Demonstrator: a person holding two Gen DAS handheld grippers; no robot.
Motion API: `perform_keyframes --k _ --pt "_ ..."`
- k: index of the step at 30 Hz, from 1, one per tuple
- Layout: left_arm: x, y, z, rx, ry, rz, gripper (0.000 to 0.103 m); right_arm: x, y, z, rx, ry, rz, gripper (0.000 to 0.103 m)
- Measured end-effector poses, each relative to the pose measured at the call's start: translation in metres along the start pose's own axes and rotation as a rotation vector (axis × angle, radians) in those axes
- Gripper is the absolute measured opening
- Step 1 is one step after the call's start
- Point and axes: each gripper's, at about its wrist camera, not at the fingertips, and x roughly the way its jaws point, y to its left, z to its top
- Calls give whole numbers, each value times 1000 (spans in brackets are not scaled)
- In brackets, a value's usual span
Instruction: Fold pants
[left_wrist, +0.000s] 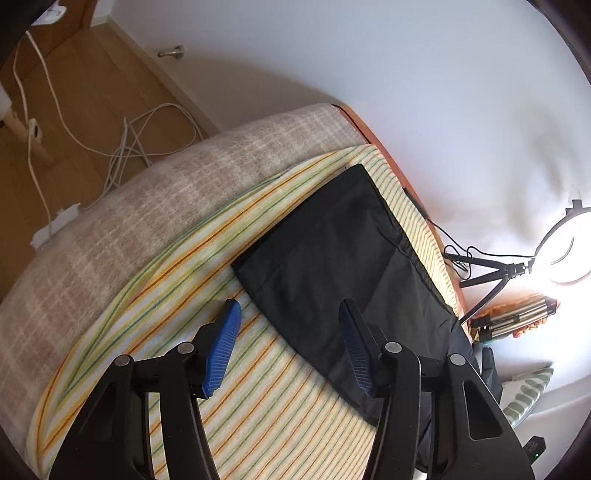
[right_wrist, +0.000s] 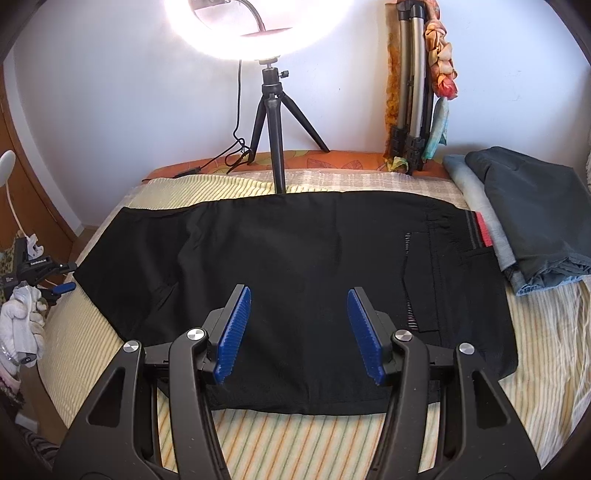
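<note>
Your right gripper (right_wrist: 299, 332) hung over the near half of the black pants (right_wrist: 288, 266) with its blue pads (right_wrist: 234, 332) standing apart and nothing between them. Your left gripper (left_wrist: 286, 347) also had its jaws apart and gripped nothing; one pad (left_wrist: 221, 350) was over the striped sheet (left_wrist: 258, 424), the other over the edge of the pants (left_wrist: 332, 258).

The pants lay flat on the sheet, already folded into a broad dark slab. In the right wrist view their long axis ran left to right, with the waistband (right_wrist: 476, 229), its grey and red band and the pockets at the right end.

At that view's left edge your left gripper (right_wrist: 55, 286) showed a small white label, too small to read surely.

Beyond, folded grey clothes (right_wrist: 528, 214) sat just beside the waistband, and a ring light (right_wrist: 258, 22) on its tripod (right_wrist: 273, 122) stood at the wall.
</note>
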Motion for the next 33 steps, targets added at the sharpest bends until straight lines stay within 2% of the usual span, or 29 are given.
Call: perform_keyframes --k 11,13,14,15,19,25,30,33 --pt "13 -11 10 25 -63 12 52 16 15 6 0 18 46 57" --pt "17 -16 9 40 -62 24 27 17 16 5 3 22 53 57" --pt "23 -17 8 40 -47 22 11 17 16 5 4 24 54 57" --pt "26 -18 6 41 -45 18 9 18 16 5 7 26 55 57" --pt "21 -36 0 155 -102 57 5 21 14 7 22 31 65 58" --pt "3 -87 -18 353 -182 21 4 30 14 10 26 46 91 58" --pt "4 -129 -46 498 -169 -27 4 39 12 13 79 65 155 58" --pt "11 -149 -64 579 -144 -38 4 42 16 19 100 75 229 58"
